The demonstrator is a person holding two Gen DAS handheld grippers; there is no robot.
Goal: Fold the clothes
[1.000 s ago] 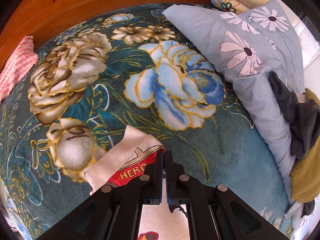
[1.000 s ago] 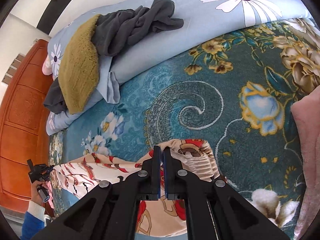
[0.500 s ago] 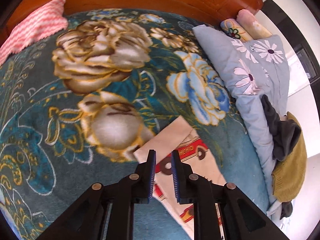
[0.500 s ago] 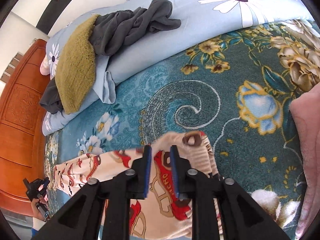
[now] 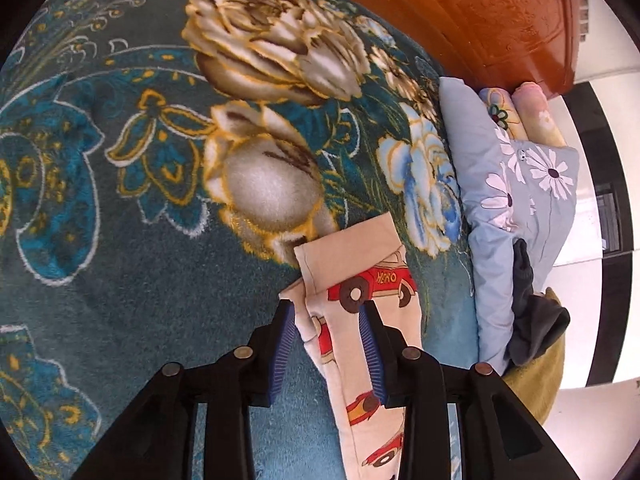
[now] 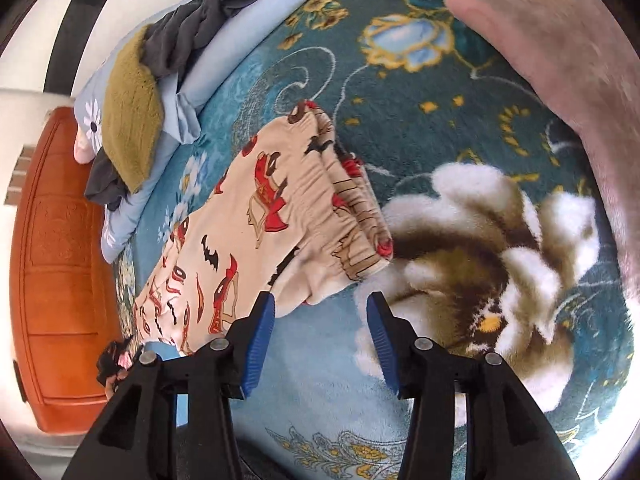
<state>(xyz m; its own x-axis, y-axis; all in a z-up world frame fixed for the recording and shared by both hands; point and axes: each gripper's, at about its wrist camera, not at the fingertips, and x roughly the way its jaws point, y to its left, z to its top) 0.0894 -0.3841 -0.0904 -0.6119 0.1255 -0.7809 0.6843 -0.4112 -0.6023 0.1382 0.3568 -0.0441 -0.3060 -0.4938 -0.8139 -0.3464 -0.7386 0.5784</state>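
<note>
**Pyjama trousers released on the bed**

The car-print trousers (image 5: 360,280) lie flat on the floral blanket (image 5: 120,240), leg ends toward the wooden headboard (image 5: 500,20). The left gripper (image 5: 328,316) straddles one leg, jaws opening, pads clear. The right gripper (image 6: 320,308), opening too, hangs beside the waistband.

A plush teal blanket (image 5: 132,264) printed with large beige, gold and pale blue flowers covers the bed. Along its far edge lies a light blue quilt with white daisies (image 5: 516,200), bunched into a long roll. On that roll rest a crumpled dark grey garment (image 6: 200,28) and, touching it, a mustard-yellow knitted piece (image 6: 132,112). Two rolled floral pillows (image 5: 520,112) sit at the quilt's end against the carved orange-brown wooden headboard (image 5: 500,16). A fuzzy pink cloth (image 6: 568,52) drapes over the blanket's corner in the right wrist view.
</note>
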